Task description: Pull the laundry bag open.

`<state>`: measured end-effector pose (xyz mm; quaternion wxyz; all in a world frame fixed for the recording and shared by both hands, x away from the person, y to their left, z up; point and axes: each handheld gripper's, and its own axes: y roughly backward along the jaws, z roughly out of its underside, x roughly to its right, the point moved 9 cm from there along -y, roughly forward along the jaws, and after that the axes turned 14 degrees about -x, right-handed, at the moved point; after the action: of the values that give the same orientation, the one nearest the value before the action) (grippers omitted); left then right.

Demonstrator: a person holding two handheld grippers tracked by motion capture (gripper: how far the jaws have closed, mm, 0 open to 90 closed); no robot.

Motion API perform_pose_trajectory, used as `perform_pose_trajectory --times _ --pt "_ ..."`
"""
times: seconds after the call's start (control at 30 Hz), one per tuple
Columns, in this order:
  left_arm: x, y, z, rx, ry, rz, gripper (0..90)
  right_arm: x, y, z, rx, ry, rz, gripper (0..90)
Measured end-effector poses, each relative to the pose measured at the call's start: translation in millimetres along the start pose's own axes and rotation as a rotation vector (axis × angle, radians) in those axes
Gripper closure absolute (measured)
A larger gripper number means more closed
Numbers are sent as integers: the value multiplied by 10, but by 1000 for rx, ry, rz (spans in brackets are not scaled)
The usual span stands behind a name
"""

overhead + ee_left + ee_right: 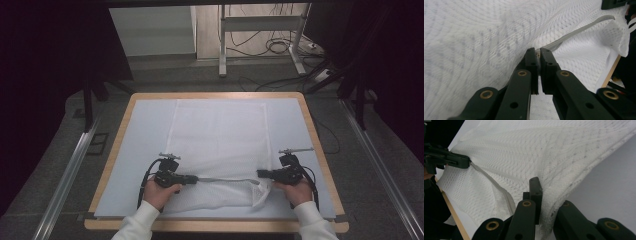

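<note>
White mesh bag [220,135]: fine netted fabric with a grey zipper band [227,179] running along its near part; laid flat in the middle of the tabletop, long side running away from the person, near end lifted into a low ridge along the zipper and bunched at its right near corner. Left gripper [192,179]: jaws pressed together, pinching the left end of the zipper band, with mesh [486,37] lying over and beside the tips in the left gripper view. Right gripper [261,174]: jaws pressed together on a fold of the mesh [564,160] at the right end of the zipper band; in the right gripper view the fabric is wedged between the jaws. Both grippers point inward toward each other, the band stretched between them. Tabletop [145,130]: pale blue-white sheet covering, wooden rim [314,131] showing around it. Person: two hands in white sleeves [135,222] at the near edge. Beyond: grey floor, metal frame legs [222,45], loose cables [277,45].
</note>
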<state>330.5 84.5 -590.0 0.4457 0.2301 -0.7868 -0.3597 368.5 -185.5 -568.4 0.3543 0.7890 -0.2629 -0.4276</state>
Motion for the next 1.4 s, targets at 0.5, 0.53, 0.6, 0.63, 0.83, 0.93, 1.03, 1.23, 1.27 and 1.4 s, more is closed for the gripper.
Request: perform_pose_trajectory --times 0.5,0.53,0.6,0.63,0.83,0.93,1.03,1.23,1.27,1.4 --pt "-70 98 70 12 13 -1 867 -3 -12 1 -3 -3 -4 882" --pt "-70 98 70 12 13 -1 867 -3 -12 1 -3 -3 -4 882" --pt "-90 118 87 17 20 -4 867 -2 -8 1 -3 -1 -2 882" --pt "-101 127 95 17 21 -9 867 -2 -4 2 -4 -1 -2 882" --pt "-127 170 125 23 24 -5 867 -1 -4 2 -4 0 -1 882" --pt "-152 193 141 25 30 -6 867 0 -4 1 -4 -2 -3 882" --pt "-185 223 159 33 38 -3 867 2 -4 2 -3 -1 -2 882" --pt "-213 250 181 35 43 -6 866 0 -1 2 -4 0 -2 883" --pt "-220 254 182 38 45 -6 866 1 -1 2 -4 0 -2 882" --pt "-233 271 195 40 48 -4 867 0 -7 2 -4 0 -2 882"
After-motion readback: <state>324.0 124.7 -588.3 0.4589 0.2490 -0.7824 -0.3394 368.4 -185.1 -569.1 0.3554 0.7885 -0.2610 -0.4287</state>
